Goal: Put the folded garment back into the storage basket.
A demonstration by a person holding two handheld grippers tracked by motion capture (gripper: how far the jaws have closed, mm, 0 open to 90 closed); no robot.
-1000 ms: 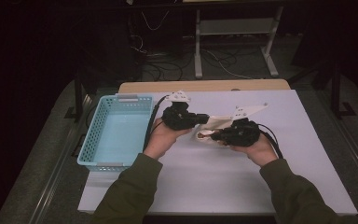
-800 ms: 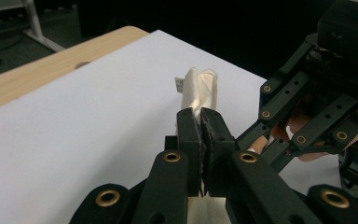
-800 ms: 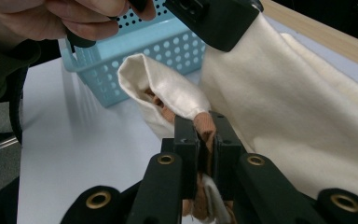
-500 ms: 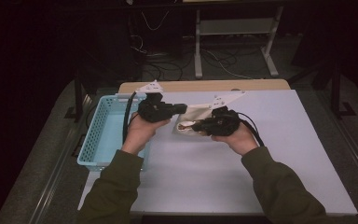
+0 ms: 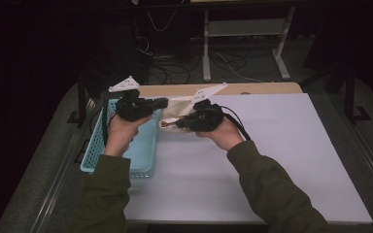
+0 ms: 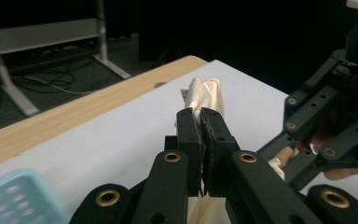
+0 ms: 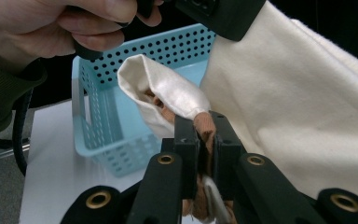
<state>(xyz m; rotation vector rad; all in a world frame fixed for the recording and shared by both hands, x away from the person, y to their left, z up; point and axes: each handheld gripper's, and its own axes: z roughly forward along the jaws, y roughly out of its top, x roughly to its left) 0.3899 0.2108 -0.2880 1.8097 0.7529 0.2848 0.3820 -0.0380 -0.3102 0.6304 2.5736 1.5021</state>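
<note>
Cream cloth [image 5: 178,108] with brown lining hangs pinched in both grippers' closed jaws.

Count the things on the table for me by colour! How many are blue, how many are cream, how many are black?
Blue: 1, the basket
Cream: 1, the cloth
Black: 2, the left claw and the right claw, both gripping the cloth
Total: 4
</note>
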